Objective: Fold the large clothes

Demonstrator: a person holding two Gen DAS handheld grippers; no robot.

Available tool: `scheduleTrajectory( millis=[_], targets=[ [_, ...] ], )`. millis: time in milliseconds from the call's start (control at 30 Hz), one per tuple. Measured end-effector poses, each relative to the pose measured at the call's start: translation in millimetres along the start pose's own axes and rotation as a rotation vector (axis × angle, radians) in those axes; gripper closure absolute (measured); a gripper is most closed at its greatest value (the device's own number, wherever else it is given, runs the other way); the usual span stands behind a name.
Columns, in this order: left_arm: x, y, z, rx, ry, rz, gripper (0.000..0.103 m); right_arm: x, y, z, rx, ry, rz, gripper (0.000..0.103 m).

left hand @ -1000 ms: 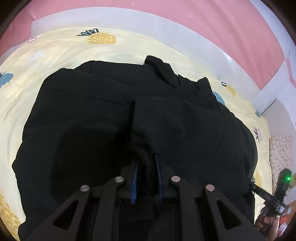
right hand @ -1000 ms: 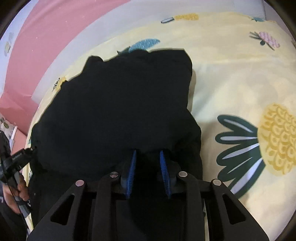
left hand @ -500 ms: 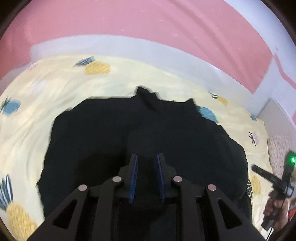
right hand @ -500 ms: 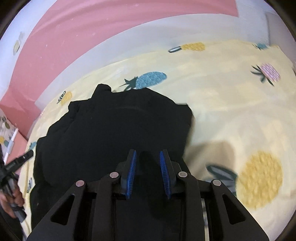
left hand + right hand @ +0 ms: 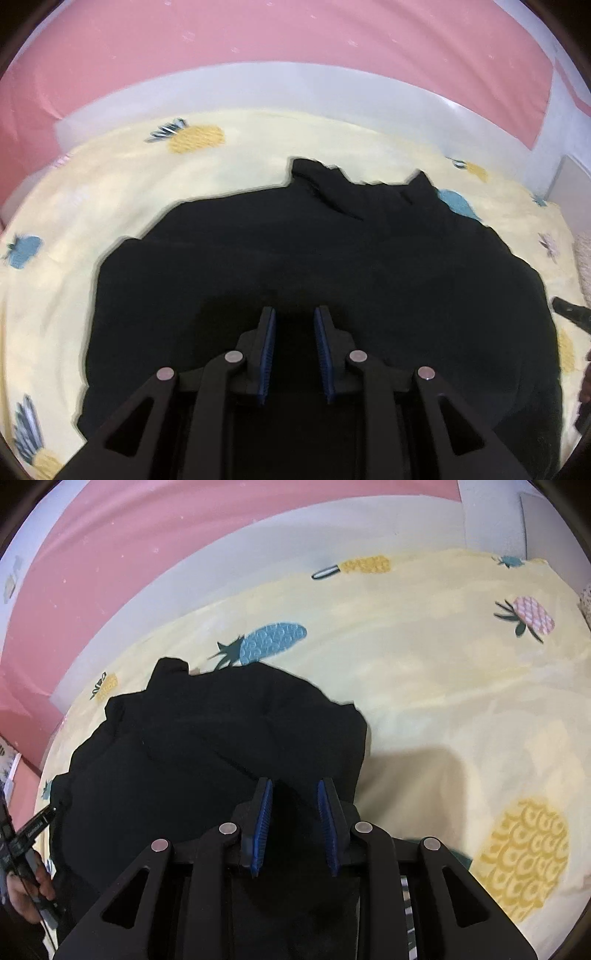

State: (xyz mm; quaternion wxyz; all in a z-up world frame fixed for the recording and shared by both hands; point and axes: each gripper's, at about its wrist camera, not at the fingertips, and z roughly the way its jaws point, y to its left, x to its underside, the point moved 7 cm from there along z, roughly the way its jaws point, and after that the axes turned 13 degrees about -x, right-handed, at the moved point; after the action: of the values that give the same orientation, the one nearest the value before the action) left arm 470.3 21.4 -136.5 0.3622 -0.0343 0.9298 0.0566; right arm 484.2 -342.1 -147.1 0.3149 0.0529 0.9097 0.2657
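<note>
A large black garment lies folded in a thick heap on the yellow pineapple-print bedsheet. It also shows in the right wrist view. My left gripper hovers above the garment's near part, its blue-padded jaws a little apart with nothing between them. My right gripper hovers above the garment's right near edge, its jaws likewise apart and empty. The other gripper and the hand holding it show at the left edge of the right wrist view.
The bedsheet spreads wide to the right of the garment. A white bed edge and a pink wall run along the far side. A pale textured mat lies at the right border.
Both grippers let go of the black fabric, opened slightly and lifted back and up from the garment. The garment now lies lower and farther off in both views.
</note>
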Motion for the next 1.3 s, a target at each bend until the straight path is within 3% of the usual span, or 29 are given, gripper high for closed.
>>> scheduleTrajectory(
  millis=[100, 233, 467, 567, 667, 767, 867, 1000, 1100, 1300],
  targets=[
    [5.0, 24.0, 12.5, -0.025, 0.039, -0.043, 0.079, 10.9, -3.6, 9.5, 0.006, 0.045, -0.017, 0.076],
    [23.8, 29.1, 13.6, -0.039, 0.074, -0.02, 0.079, 25.1, -4.9, 22.3, 0.019, 0.085, -0.018, 0.076],
    [35.9, 23.0, -58.2, 0.091, -0.041, -0.038, 0.078, 32.2, 37.2, -21.3, -0.056, 0.016, -0.062, 0.076],
    [53.0, 13.5, -39.8, 0.054, 0.007, 0.027, 0.078, 51.3, 47.1, -11.7, -0.066, 0.069, -0.097, 0.076],
    [64.8, 17.6, -4.8, 0.043, 0.111, -0.011, 0.078, 65.0, 41.8, 11.5, -0.041, 0.144, -0.087, 0.076],
    [64.1, 19.4, -3.7, 0.047, 0.137, -0.036, 0.078, 63.7, 43.4, 8.3, -0.025, 0.144, -0.092, 0.076],
    [62.8, 22.5, -27.5, 0.056, 0.121, -0.036, 0.078, 63.3, 50.7, -10.9, -0.035, 0.132, -0.077, 0.075],
    [71.1, 32.0, -73.2, 0.068, 0.079, -0.026, 0.078, 74.4, 64.6, -54.8, -0.058, 0.095, -0.096, 0.06],
    [82.5, 38.0, -106.0, 0.074, 0.063, -0.025, 0.077, 92.8, 79.3, -90.5, -0.076, 0.081, -0.103, 0.059],
    [116.8, 51.4, -171.2, 0.051, 0.031, -0.026, 0.06, 141.6, 99.5, -147.6, -0.109, 0.073, -0.108, 0.059]
  ],
)
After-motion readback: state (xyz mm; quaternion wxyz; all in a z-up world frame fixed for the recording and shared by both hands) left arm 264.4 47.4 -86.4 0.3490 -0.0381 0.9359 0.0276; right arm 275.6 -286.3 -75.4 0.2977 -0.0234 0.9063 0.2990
